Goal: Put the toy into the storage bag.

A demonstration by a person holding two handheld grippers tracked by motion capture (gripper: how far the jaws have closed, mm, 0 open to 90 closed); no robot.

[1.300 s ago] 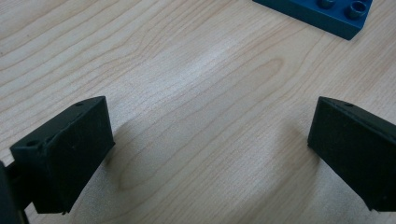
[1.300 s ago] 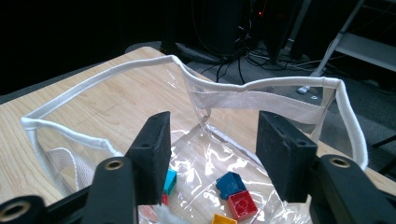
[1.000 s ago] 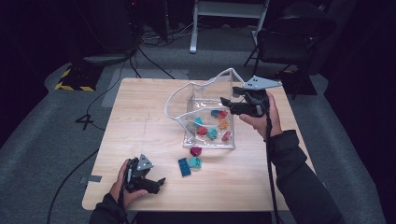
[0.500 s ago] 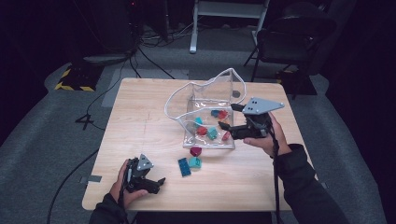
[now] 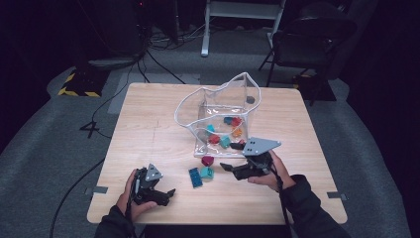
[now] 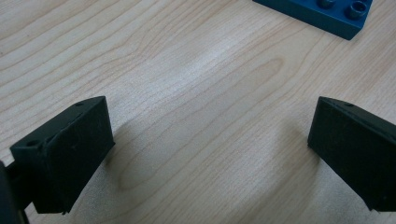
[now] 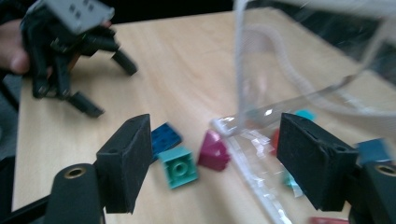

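Looks like a dim lab or recording studio: lone wooden table point(image 5: 148, 124) mid-frame on grey carpet, cables point(image 5: 163, 47) trailing at upper left, hazard tape point(image 5: 77, 91) at left, black chair point(image 5: 302, 42) upper right, white stand point(image 5: 242, 20) at top.

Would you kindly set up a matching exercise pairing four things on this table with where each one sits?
Things:
1. dark blue flat studded brick
2. magenta wedge-shaped block
3. orange small block
4. left hand-held gripper

Places:
A. inside the clear plastic bag
B. near the table's front left corner
C. just outside the bag's mouth
D. beside the teal square studded brick

Pairs: 1-D, 2-C, 3-A, 4-B
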